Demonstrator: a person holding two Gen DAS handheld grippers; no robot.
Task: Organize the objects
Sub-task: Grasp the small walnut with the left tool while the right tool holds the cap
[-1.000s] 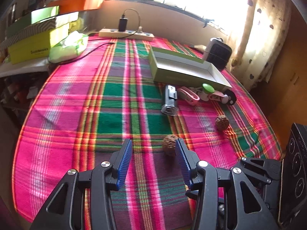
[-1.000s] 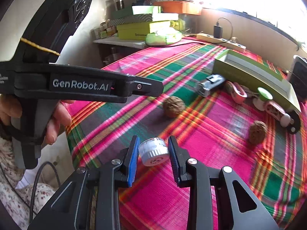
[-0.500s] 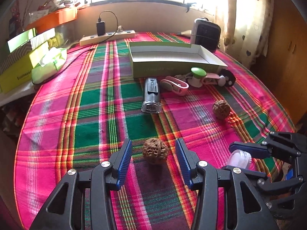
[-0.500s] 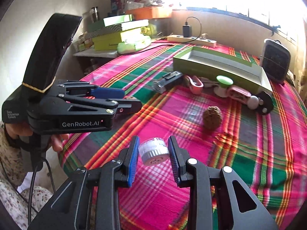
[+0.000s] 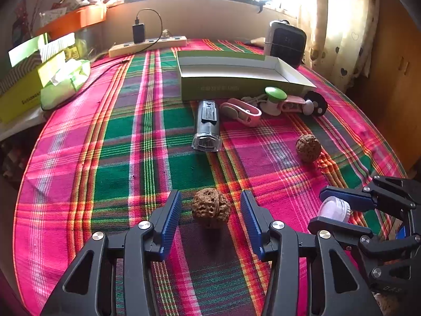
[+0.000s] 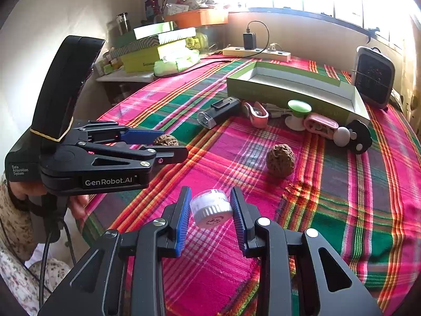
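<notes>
My left gripper (image 5: 210, 209) is open, its blue pads on either side of a brown walnut (image 5: 210, 208) lying on the plaid cloth, not touching it. My right gripper (image 6: 210, 210) is shut on a small white ribbed cap (image 6: 211, 207), held above the cloth; it also shows in the left wrist view (image 5: 332, 208). A second walnut (image 5: 307, 148) (image 6: 280, 156) lies farther right. The open green box (image 5: 236, 77) (image 6: 292, 89) stands at the back. A silver-black flashlight (image 5: 206, 126), a pink clip (image 5: 240, 109), a green-topped spool (image 5: 275, 100) and a black-white toy (image 5: 314, 104) lie in front of it.
A black heater (image 5: 285, 42) stands behind the box. A power strip with charger (image 5: 147, 46) lies at the back edge. Stacked yellow-green boxes (image 5: 29, 79) and a tissue pack (image 5: 65, 81) sit at left. The left gripper's body (image 6: 92, 158) is beside my right gripper.
My left gripper has swung so the walnut now sits centred between its pads and closer. My right gripper has moved to the right with the cap held.
</notes>
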